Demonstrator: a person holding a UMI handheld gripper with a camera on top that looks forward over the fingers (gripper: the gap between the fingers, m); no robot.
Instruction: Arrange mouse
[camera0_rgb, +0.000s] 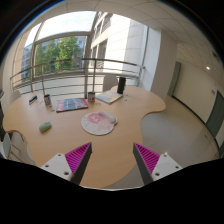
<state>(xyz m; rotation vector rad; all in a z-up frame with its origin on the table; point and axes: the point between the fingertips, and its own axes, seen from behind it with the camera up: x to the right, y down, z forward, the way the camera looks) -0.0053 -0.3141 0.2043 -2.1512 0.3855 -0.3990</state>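
Gripper: one, at the bottom of the frame, held above the near edge of the table; its two fingers stand well apart, released, with nothing between them.
Pads: two, magenta, one on the inner face of each finger.
Mouse: I cannot pick one out for certain; a small pale lump lies on the right part of the mat, too small to tell what it is.
Mat: one, round, pinkish white, at the middle of the frame, beyond the fingers.
Green block: one, small, left of the mat, well apart from it.
Book: one, flat, with a coloured cover, at the upper left of the mat.
Laptop: one, open, at the far side of the table, above and right of the mat.
Small things: a few at the far left of the table, too small to name.
Table: one, light wood, with a curved edge at the right.
Room: white walls, a large window at the upper left with trees outside, a rail before it, a pale floor at the right.
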